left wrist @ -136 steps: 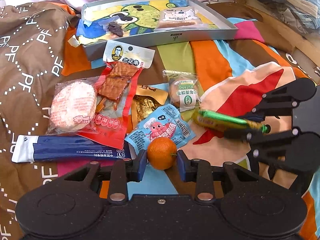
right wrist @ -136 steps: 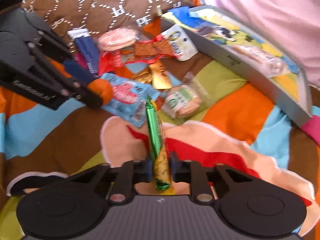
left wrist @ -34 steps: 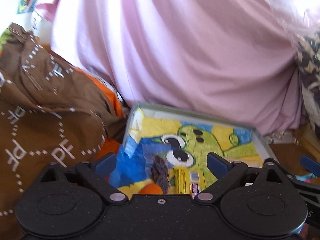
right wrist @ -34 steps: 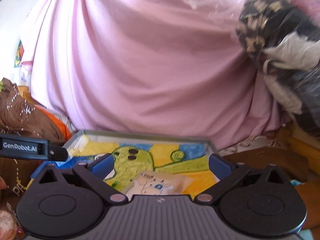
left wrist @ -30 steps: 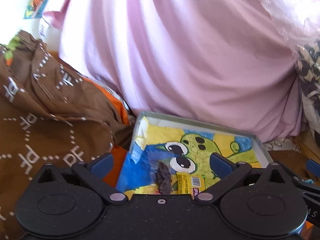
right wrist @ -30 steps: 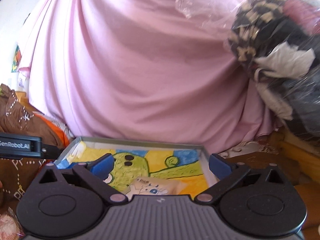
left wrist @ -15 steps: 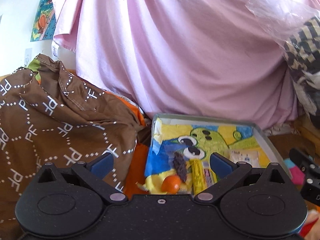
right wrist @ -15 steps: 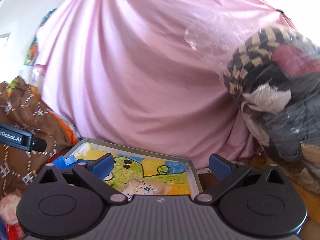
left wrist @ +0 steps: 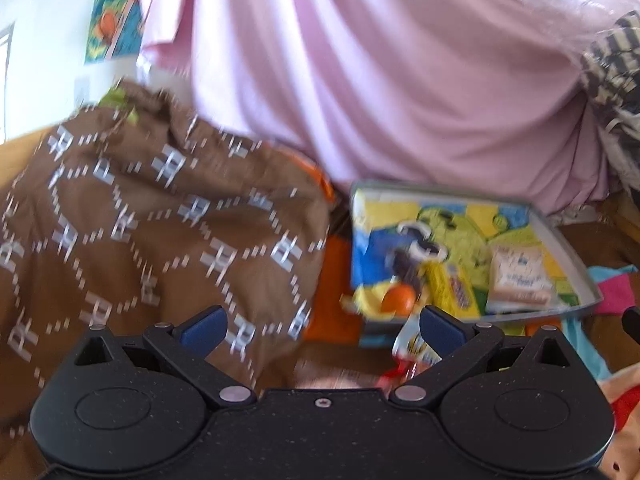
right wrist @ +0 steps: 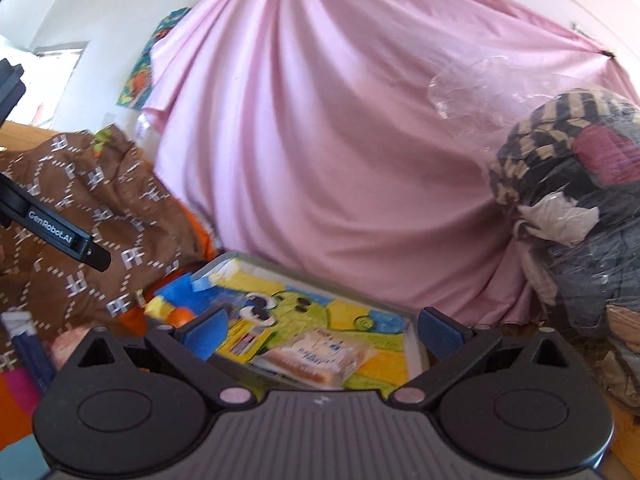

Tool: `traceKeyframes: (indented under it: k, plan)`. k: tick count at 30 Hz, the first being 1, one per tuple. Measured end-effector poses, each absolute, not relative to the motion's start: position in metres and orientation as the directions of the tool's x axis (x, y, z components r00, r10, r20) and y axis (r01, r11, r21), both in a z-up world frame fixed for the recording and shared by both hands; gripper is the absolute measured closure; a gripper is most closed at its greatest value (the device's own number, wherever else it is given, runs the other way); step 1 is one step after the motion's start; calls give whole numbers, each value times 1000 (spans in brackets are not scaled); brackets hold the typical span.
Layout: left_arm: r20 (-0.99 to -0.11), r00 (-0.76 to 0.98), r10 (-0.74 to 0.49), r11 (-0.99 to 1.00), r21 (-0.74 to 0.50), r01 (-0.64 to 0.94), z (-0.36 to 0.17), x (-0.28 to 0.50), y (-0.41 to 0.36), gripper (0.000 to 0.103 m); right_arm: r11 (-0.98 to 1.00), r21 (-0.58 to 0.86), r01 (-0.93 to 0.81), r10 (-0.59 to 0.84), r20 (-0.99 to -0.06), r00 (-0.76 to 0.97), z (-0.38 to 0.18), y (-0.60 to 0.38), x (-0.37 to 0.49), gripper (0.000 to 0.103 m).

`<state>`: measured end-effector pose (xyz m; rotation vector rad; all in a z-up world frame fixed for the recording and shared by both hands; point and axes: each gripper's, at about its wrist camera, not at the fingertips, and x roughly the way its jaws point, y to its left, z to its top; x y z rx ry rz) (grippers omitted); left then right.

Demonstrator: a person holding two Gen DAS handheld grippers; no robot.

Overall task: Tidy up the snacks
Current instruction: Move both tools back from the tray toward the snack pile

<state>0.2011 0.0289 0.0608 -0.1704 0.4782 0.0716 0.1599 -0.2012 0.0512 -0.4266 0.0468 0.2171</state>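
Both grippers, left (left wrist: pixel 320 324) and right (right wrist: pixel 320 330), have their fingers spread wide with nothing between them. Beyond them, the tray (left wrist: pixel 576 264) on the bed holds an orange (left wrist: pixel 396 300), a yellow snack bar (left wrist: pixel 450 288) and a pale bread packet (left wrist: pixel 518 276).

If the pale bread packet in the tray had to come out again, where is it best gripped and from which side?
Judging by its pose, take the bread packet from above, jaws across its short width. It lies flat on the tray floor, with the yellow bar beside it, so a side approach would likely meet the tray wall.
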Motion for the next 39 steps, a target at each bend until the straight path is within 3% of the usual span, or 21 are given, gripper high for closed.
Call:
traceKeyframes:
  k: [24, 39]
  plan:
    - [-685, 729, -4, 991, -102, -90, -7, 145, 40, 1, 755, -425, -499, 359, -369, 857, 2, -164, 106, 0]
    - [-748, 661, -58, 997, -73, 5, -32, 121, 36, 1, 752, -279, -597, 372, -569, 733, -27, -149, 97, 0]
